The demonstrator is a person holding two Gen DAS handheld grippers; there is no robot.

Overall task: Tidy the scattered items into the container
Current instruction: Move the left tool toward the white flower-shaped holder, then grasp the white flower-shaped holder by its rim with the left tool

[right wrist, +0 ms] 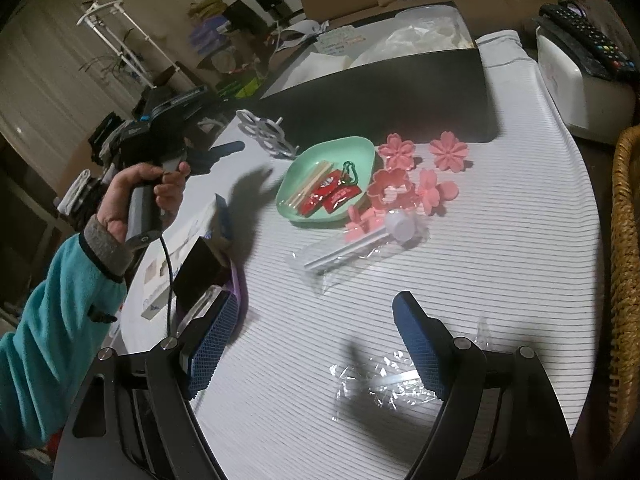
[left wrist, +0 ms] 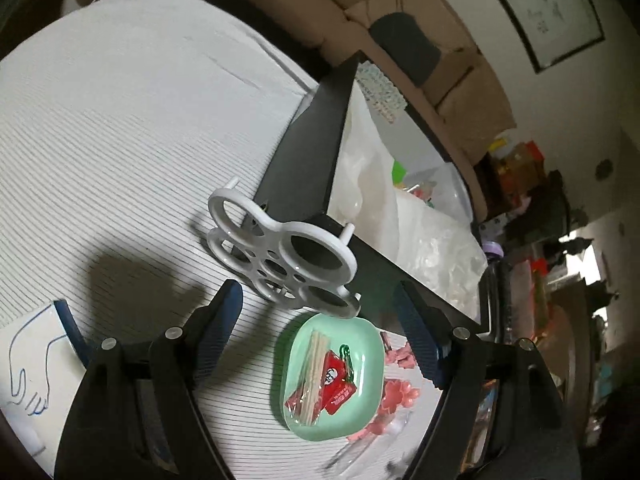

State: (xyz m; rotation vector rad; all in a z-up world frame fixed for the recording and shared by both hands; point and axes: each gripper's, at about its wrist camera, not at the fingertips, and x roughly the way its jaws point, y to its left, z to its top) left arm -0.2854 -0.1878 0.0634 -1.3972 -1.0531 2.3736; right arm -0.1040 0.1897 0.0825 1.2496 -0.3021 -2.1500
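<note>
Here we see the left claw point(left wrist: 318, 322) spread wide with nothing between its blue pads, hanging just above the striped worktop point(left wrist: 120, 140); its tips frame a white ring-holed rack point(left wrist: 280, 256) that leans against the corner of a dark box point(left wrist: 304, 152), and just below the rack sits the mint-green dish point(left wrist: 332, 376). In that dish lie red sauce packets point(left wrist: 332, 384), a bundle of wooden sticks point(left wrist: 314, 372) and a green clip point(left wrist: 347, 354). From the right wrist view we find the right claw point(right wrist: 316, 340) also spread and empty, hovering over a crumpled clear wrapper point(right wrist: 380, 384). Farther along the worktop, pink flower-shaped moulds point(right wrist: 416, 168) are scattered just beside the dish, outside it, some touching each other, and a clear bag with a white cap and tube point(right wrist: 360, 248) lies near them. The person's hand point(right wrist: 148, 196), with a teal sleeve point(right wrist: 52, 320), grips the handle of the left tool at the left of this view. A wicker basket point(right wrist: 626, 260) edges the right side, and a remote point(right wrist: 588, 36) rests on a white box at the far corner
</note>
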